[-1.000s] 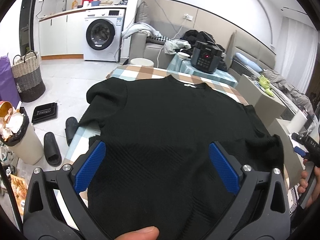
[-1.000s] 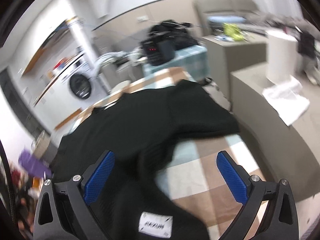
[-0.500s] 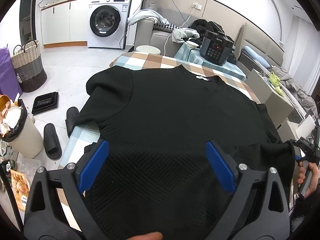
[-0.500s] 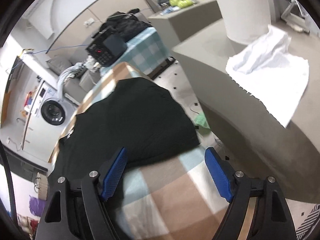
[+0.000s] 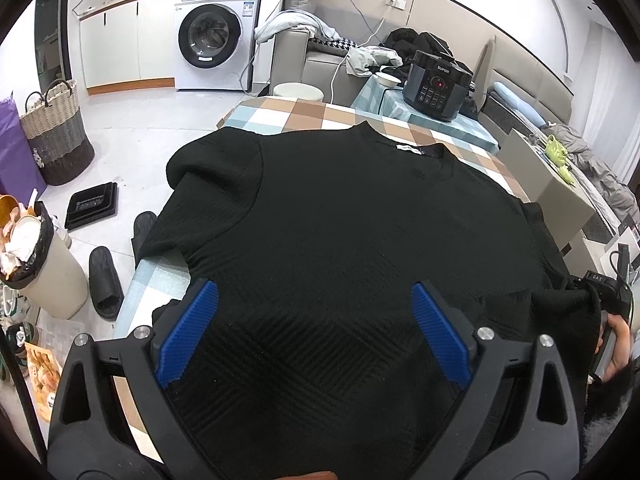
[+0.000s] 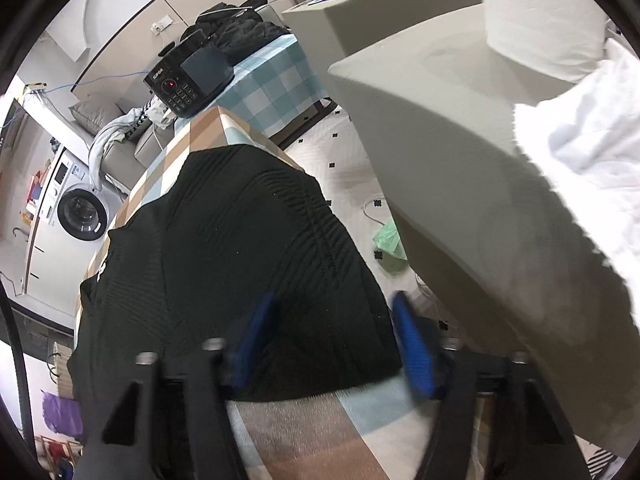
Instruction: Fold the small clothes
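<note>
Black top flat on checked table, collar at 12; your right gripper, jaws just been closing, straddles its sleeve corner, no pinch yet; left gripper wide, empty over hem

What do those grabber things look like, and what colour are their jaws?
Both are black plastic frames with silver bolts. The left gripper has two ridged, bright blue pads as its jaws. The right gripper has the same blue pads, blurred here.
</note>
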`<state>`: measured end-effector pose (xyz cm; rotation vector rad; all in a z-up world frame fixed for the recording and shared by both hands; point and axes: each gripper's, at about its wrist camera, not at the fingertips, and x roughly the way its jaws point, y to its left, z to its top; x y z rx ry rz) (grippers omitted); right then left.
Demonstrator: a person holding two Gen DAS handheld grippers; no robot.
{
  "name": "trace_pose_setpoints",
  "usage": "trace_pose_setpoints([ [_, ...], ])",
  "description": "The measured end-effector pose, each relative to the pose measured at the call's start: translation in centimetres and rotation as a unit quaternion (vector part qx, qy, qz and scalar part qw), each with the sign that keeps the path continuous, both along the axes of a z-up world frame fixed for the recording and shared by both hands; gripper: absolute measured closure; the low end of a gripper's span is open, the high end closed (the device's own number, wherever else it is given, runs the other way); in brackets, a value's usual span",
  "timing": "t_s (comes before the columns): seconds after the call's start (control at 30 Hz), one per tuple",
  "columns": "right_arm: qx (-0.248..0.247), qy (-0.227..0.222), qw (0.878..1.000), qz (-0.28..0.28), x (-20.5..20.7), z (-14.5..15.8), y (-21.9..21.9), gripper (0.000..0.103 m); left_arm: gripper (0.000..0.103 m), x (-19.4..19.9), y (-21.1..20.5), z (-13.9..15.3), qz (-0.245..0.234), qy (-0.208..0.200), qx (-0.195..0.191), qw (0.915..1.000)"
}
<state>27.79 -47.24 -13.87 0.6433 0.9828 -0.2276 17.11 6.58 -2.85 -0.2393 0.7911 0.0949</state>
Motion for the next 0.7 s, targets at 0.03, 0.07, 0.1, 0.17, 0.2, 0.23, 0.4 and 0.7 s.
trace_pose_setpoints([
  [0.03, -0.004, -0.005, 1.0, -0.001, 0.0, 0.1, 0.0, 0.06, 0.007, 0.1, 0.0, -0.1, 0.0, 0.001, 0.0, 1.0],
  [0.07, -0.009, -0.009, 1.0, 0.001, 0.2, 0.4, 0.3, 0.07, 0.007, 0.0, 0.1, -0.1, 0.0, 0.002, 0.0, 1.0],
  [0.1, -0.02, -0.01, 1.0, 0.002, 0.3, 0.7, 0.6, 0.079, 0.007, 0.0, 0.1, -0.1, 0.0, 0.001, 0.0, 1.0],
  [0.17, -0.036, -0.016, 0.999, 0.005, 0.4, 1.5, 1.0, 0.085, 0.007, 0.0, 0.0, -0.1, 0.0, 0.001, -0.002, 1.0],
  [0.2, -0.042, -0.024, 0.999, 0.007, 0.6, 2.1, 1.3, 0.087, 0.007, 0.1, 0.2, -0.1, 0.001, 0.001, -0.003, 1.0],
  [0.23, -0.05, -0.033, 0.998, 0.008, 0.6, 2.8, 1.6, 0.087, 0.007, 0.1, 0.3, -0.2, 0.001, 0.001, -0.005, 1.0],
  [0.4, -0.065, -0.102, 0.992, 0.043, 2.1, 8.0, 4.8, 0.087, 0.007, -0.2, 1.2, -0.5, 0.003, -0.003, -0.012, 0.9999],
  [0.7, -0.032, -0.132, 0.944, 0.3, 5.5, 11.7, 21.9, 0.081, 0.007, -1.5, 2.8, -0.7, 0.02, -0.007, -0.02, 0.9996],
])
